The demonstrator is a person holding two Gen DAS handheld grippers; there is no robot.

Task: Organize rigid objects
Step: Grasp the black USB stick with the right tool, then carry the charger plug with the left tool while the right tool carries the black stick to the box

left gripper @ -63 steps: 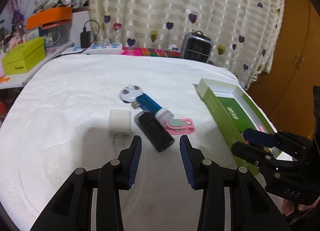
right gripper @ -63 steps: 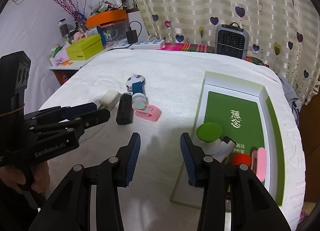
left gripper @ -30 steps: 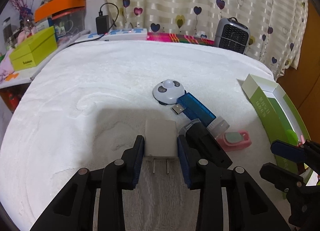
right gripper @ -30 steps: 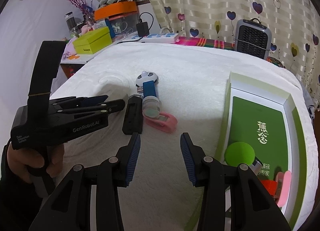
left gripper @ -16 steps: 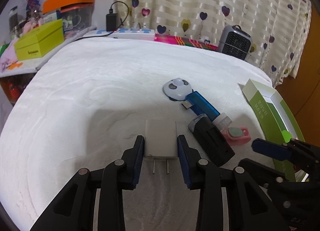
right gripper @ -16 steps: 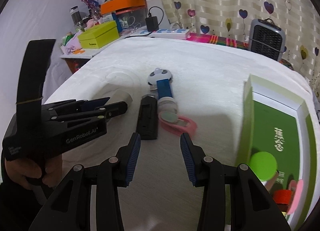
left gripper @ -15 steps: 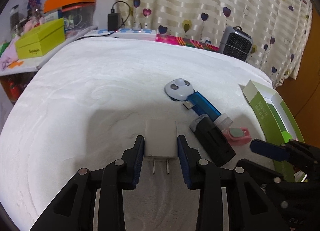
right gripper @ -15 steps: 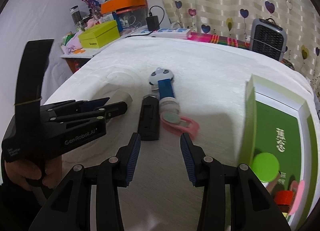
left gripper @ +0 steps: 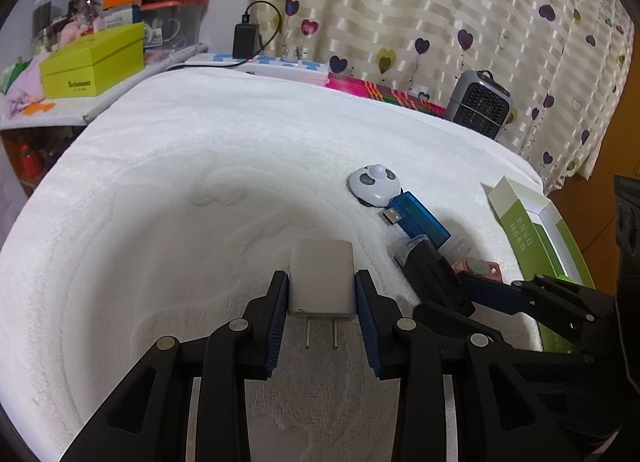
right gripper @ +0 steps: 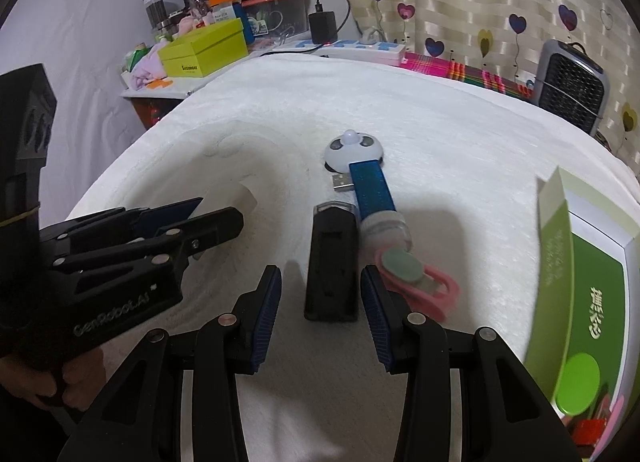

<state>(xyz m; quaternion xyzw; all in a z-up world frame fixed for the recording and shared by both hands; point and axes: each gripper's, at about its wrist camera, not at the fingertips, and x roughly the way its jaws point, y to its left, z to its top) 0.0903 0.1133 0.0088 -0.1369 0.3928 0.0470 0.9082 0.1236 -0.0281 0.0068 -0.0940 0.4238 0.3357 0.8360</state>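
My left gripper (left gripper: 321,282) is shut on a white charger plug (left gripper: 322,276), its prongs pointing back at the camera, low over the white towel (left gripper: 180,190). In the right wrist view it (right gripper: 218,216) hides most of the plug (right gripper: 249,198). A black rectangular block (right gripper: 332,262) lies on the towel between the pads of my open right gripper (right gripper: 321,276), which do not press on it. Beside the block lie a blue USB stick (right gripper: 370,190), a panda-shaped white disc (right gripper: 354,148) and a pink clip (right gripper: 416,282). The right gripper (left gripper: 460,294) reaches in at the block (left gripper: 434,278).
A green open box (right gripper: 554,246) at the right edge holds a green round lid (right gripper: 578,384) and other small items. Behind the towel stand a small grey heater (right gripper: 570,86), a power strip (right gripper: 352,48) and a yellow-green box (right gripper: 204,48).
The left gripper went from open to shut on the white plug and has kept hold. The right gripper swung left from the green box until its pads flank the black block.
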